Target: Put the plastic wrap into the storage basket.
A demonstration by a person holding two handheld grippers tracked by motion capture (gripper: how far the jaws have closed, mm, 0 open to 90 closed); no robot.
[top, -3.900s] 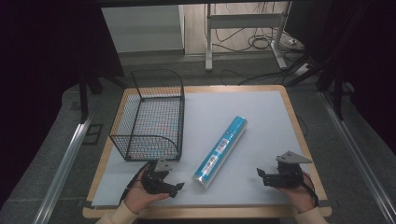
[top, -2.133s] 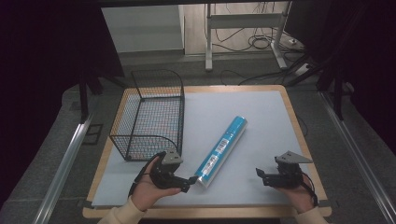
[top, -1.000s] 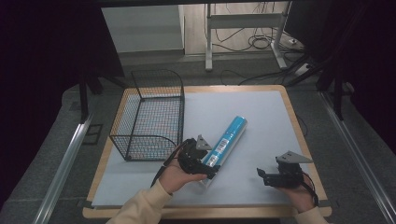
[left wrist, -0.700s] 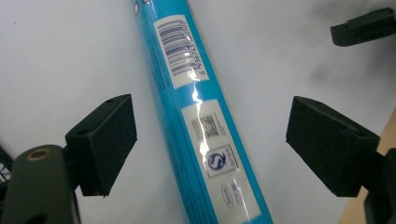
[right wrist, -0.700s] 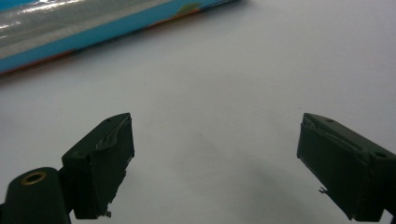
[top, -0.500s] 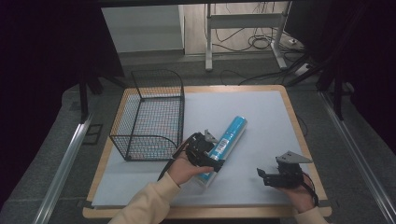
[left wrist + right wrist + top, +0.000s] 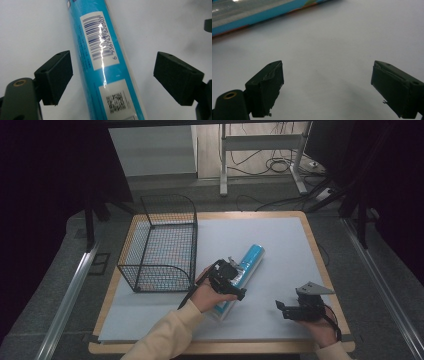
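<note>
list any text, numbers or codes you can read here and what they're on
"6 936743 820503": under the barcode on the white label of the blue tube, partly crossed by glare.
QR code on a second white label, lower on the tube: no readable words.
Small print beside the barcode: too blurred to read.
Nothing else legible.

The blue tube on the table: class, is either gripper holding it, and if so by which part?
Nothing is held. The left gripper is open, its jaws either side of the blue tube near the barcode, not touching. The right gripper is open over bare table.

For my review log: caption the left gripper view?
Open left gripper straddles the blue barcoded tube lying on the white table.
</note>
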